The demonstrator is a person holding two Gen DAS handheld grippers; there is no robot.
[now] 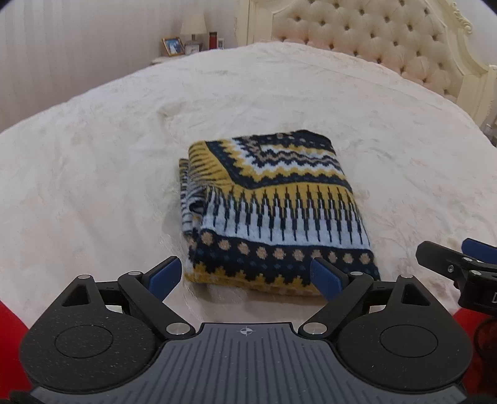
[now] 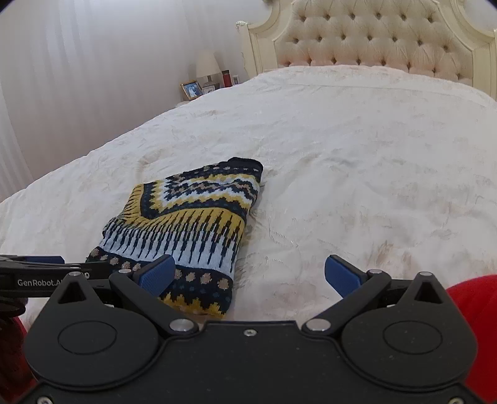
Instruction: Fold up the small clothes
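A knitted garment (image 1: 273, 211) with navy, yellow and pale blue patterns lies folded into a compact rectangle on the cream bedspread (image 1: 93, 174). My left gripper (image 1: 247, 275) is open and empty, hovering just in front of the garment's near edge. My right gripper (image 2: 251, 275) is open and empty, to the right of the garment (image 2: 186, 230); its left pad overlaps the garment's near corner in view. The right gripper also shows at the right edge of the left wrist view (image 1: 459, 264), and the left gripper at the left edge of the right wrist view (image 2: 40, 264).
A tufted cream headboard (image 2: 372, 40) stands at the far end of the bed. A bedside table (image 1: 167, 59) at the far left holds a lamp (image 1: 193, 25), a framed photo (image 1: 172, 46) and a red bottle (image 1: 212, 40). Red sleeves show at the lower corners.
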